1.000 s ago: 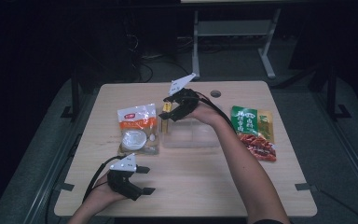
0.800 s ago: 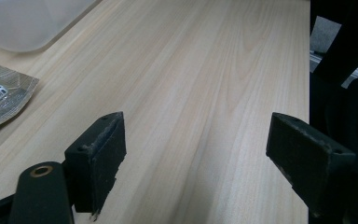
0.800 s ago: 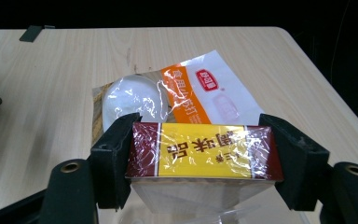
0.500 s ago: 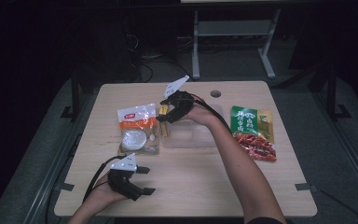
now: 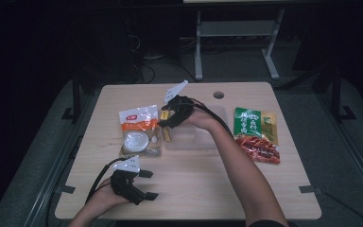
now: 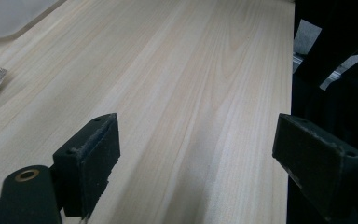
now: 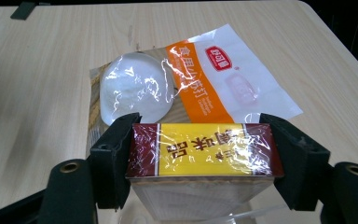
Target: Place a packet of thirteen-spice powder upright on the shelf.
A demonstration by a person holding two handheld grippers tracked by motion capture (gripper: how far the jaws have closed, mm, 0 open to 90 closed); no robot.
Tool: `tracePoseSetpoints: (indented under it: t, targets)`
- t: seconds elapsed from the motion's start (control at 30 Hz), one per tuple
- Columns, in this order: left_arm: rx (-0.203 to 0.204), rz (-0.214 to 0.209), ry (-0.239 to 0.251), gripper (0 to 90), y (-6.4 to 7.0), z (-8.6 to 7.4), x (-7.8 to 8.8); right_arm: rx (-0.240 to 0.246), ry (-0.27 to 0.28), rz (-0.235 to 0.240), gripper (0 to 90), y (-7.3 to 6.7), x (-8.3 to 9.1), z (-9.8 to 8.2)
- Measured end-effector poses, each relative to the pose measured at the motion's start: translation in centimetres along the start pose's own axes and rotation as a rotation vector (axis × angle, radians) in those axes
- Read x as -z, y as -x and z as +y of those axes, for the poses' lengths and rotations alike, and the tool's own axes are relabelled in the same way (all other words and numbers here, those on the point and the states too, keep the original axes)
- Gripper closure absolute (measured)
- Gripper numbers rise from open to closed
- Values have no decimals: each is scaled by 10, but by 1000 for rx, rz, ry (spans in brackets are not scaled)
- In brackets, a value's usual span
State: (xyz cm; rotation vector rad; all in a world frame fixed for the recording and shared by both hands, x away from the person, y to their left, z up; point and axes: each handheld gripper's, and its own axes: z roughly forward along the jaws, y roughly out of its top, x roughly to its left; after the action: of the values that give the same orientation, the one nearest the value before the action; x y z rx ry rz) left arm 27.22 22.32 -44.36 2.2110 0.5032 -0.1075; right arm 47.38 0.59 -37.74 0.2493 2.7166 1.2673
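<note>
**Wrapped box clamped in right claw**

Right claw [image 7: 200, 154] clenched end to end on a small cellophane-wrapped box [image 7: 204, 149]: yellow middle panel with printed characters, dark red bands at both ends, plain pale side below. Held above the wooden counter [image 5: 194, 179] at the left edge of a clear plastic tray [image 5: 198, 137], just beside a white-and-orange bag of white powder [image 7: 177, 88]. Green-and-red snack packet [image 5: 256, 135] lying farther right. Left claw [image 6: 205, 158] released, spread wide over bare counter near the front edge
</note>
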Motion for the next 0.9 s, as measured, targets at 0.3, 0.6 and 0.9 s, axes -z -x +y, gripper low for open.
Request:
tracePoseSetpoints:
  t: [0.3, 0.6, 0.9]
  targets:
    - [-11, 27, 12, 106, 1, -2, 0, -36, -21, -1, 242, 4, -1, -4]
    - [-11, 41, 8, 108, 0, -3, 1, -65, 45, -47, 170, -1, 30, -2]
    - [-4, 100, 7, 127, -5, -6, 4, -69, 31, -57, 173, -24, 57, -20]
